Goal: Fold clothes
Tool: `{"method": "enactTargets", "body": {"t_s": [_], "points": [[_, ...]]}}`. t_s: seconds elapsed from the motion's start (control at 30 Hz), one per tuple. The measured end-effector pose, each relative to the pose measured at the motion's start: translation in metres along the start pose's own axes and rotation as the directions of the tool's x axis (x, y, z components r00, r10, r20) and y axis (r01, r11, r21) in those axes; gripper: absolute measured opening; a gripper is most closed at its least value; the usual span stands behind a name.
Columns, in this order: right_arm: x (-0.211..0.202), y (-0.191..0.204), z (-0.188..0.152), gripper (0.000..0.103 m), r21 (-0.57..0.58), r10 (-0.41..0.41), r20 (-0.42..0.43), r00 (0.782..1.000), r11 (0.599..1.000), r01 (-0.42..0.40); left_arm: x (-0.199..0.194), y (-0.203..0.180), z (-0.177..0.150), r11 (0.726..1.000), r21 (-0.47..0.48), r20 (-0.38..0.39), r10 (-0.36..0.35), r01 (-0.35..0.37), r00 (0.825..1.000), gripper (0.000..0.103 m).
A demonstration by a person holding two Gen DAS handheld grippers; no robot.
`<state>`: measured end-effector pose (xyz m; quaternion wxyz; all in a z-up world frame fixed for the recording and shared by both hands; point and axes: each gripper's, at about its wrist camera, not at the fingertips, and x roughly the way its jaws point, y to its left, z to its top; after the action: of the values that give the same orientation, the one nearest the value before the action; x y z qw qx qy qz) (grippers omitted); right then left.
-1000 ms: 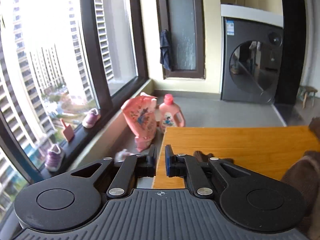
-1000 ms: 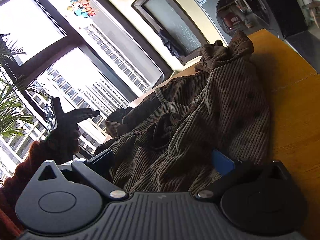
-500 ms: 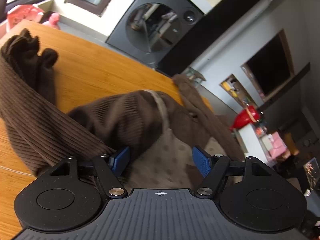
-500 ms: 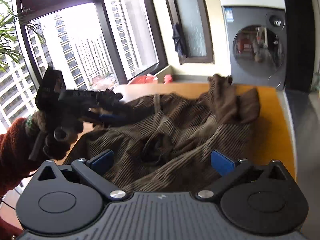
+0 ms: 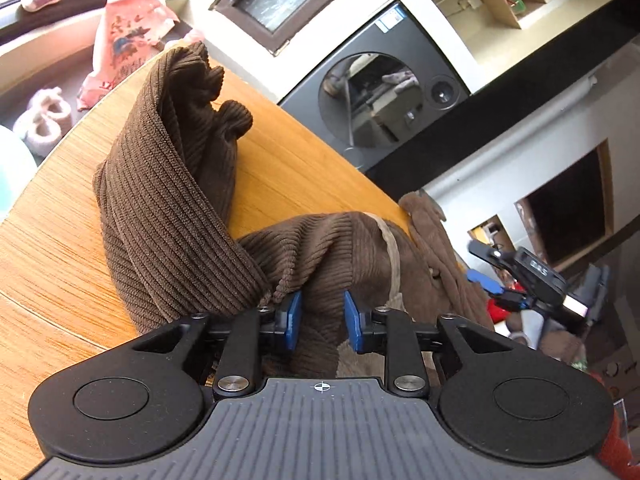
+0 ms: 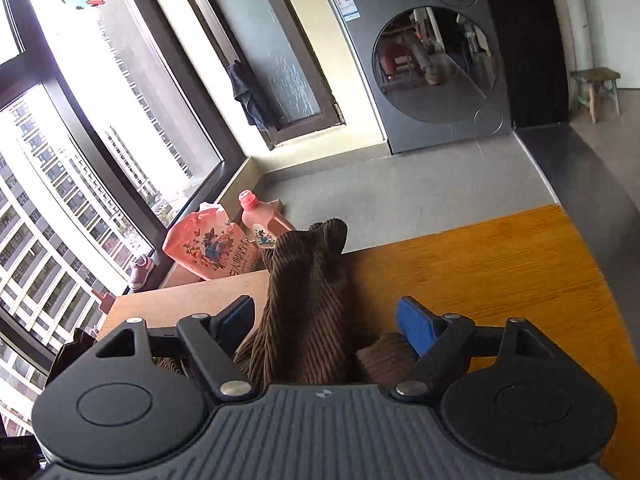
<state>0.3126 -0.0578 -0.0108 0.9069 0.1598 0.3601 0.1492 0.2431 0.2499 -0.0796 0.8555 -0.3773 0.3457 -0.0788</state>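
Currently, left gripper (image 5: pixel 320 322) fingers are closing narrowly around a fold of brown corduroy garment (image 5: pixel 168 200), crumpled on the counter (image 5: pixel 52 248); right gripper (image 6: pixel 326 326) fingers, wide, are straddling a sleeve. Step: gripping to spread; next, lifting flat. Only the left view is showing the other gripper.

A high-rise flat's laundry balcony: a grey front-loading washing machine (image 6: pixel 424 56) stands at the far wall, a pink detergent bottle (image 6: pixel 260 220) and refill pouch (image 6: pixel 208 246) sit near the tall windows (image 6: pixel 80 152), and small shoes (image 5: pixel 42 122) lie left of the wooden tabletop (image 6: pixel 500 264).
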Motion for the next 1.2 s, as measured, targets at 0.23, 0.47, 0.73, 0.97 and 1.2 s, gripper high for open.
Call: {"method": "enactTargets", "body": {"t_s": [0.23,0.47,0.73,0.97,1.2], "points": [[0.049,0.033,0.003,0.027,-0.116,0.027,-0.112,0.993,0.992,-0.040,-0.005,-0.007,-0.006,0.999,0.031,0.011,-0.021,0.021,1.000,0.052],[-0.060,0.021,0.022,0.009,-0.115,0.132,0.117,0.984,0.986,-0.118,0.001,-0.019,-0.004,0.998,0.046,0.035,-0.032,0.031,0.999,0.074],[-0.174,-0.032,-0.023,0.009,-0.199,-0.097,0.280,0.955,0.968,0.156,-0.007,-0.036,-0.007,0.998,0.068,0.042,-0.016,0.013,0.999,0.093],[-0.177,-0.042,-0.102,0.009,-0.303,-0.230,0.096,0.968,0.920,0.249,-0.055,-0.070,-0.050,0.969,0.245,-0.047,0.012,0.000,0.999,0.096],[-0.225,-0.030,-0.148,0.051,-0.260,-0.219,0.111,0.969,0.935,0.242,-0.095,-0.082,-0.119,0.936,0.341,-0.188,-0.025,0.090,0.982,0.092]]}}
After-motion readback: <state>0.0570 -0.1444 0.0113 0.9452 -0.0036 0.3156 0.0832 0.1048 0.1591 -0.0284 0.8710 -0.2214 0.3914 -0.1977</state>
